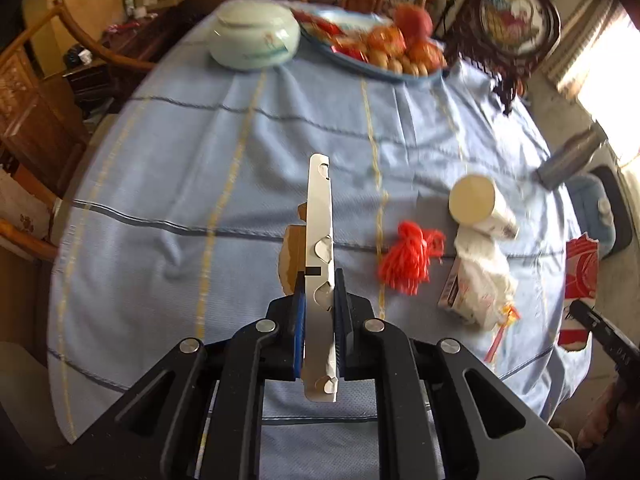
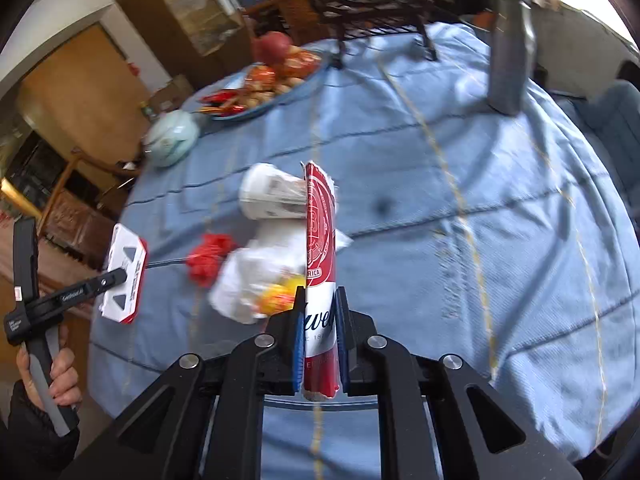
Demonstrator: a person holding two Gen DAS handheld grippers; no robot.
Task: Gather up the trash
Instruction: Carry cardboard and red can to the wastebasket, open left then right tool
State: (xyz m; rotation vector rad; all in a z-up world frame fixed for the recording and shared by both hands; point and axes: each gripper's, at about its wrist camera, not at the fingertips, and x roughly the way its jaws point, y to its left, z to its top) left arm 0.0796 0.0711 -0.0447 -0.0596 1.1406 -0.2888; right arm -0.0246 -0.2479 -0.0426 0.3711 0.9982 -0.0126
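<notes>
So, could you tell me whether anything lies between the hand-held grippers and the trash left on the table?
Nothing on the table blocks the paper cup, red tassel or crumpled wrappers. But both are full: the left hand-held gripper is shut on white cardboard, the right hand-held gripper on red cardboard.

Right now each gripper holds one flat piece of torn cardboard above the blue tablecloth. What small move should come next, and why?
Probably carry both pieces off to a trash container, which is not in view. The left gripper is shut on the white punched cardboard strip, the right gripper on the red and white carton piece, so neither can take the paper cup yet.
</notes>
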